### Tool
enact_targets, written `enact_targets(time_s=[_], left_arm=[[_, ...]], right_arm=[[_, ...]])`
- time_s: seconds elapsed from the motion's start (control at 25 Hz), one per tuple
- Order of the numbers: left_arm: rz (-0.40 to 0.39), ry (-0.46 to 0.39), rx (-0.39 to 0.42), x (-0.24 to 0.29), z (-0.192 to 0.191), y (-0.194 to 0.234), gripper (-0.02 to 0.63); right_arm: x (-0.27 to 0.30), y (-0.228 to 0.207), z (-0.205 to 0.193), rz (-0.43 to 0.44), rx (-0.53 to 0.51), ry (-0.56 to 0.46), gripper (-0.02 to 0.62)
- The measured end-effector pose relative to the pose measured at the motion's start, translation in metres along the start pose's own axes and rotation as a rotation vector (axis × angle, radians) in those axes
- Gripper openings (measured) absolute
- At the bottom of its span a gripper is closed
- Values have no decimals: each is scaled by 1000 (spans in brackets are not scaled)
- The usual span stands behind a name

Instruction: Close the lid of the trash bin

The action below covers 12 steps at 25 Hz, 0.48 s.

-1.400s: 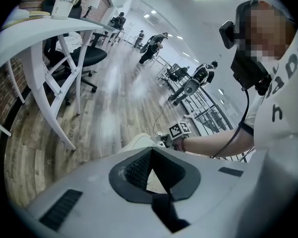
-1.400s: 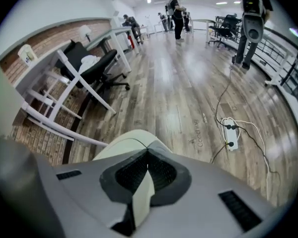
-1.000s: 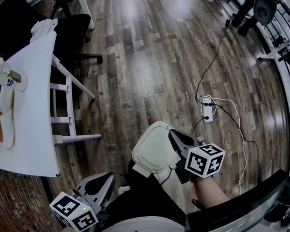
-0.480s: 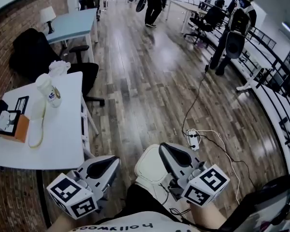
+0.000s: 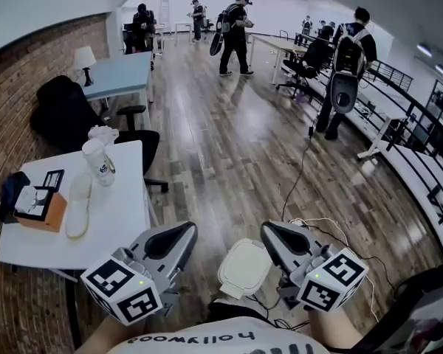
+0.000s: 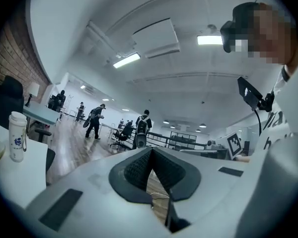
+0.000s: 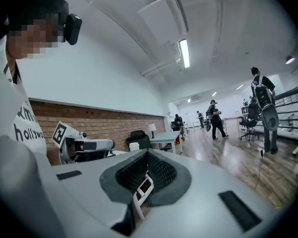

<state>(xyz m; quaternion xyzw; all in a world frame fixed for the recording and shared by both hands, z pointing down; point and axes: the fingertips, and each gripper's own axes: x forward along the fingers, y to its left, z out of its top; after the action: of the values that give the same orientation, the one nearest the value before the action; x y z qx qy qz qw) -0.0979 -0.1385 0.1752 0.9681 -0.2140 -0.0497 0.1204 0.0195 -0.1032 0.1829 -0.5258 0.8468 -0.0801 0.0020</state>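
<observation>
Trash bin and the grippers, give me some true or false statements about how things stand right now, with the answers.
1. The trash bin lid is down on the bin. True.
2. The right gripper is clamped on the lid. False: it is held above the lid and to one side, jaws together on nothing.
3. The left gripper has its jaws together and holds nothing. True.
4. The white cup stands on the floor beside the bin. False: it stands on the white table at the left.
</observation>
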Motion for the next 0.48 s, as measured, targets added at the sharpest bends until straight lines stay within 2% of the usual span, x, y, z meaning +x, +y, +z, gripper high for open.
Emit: enact_targets(time_s=[0.48], left_arm=[[-4, 11, -15, -7, -4, 6, 5]], right_arm=[[-2, 1, 8, -46, -35, -11, 6]])
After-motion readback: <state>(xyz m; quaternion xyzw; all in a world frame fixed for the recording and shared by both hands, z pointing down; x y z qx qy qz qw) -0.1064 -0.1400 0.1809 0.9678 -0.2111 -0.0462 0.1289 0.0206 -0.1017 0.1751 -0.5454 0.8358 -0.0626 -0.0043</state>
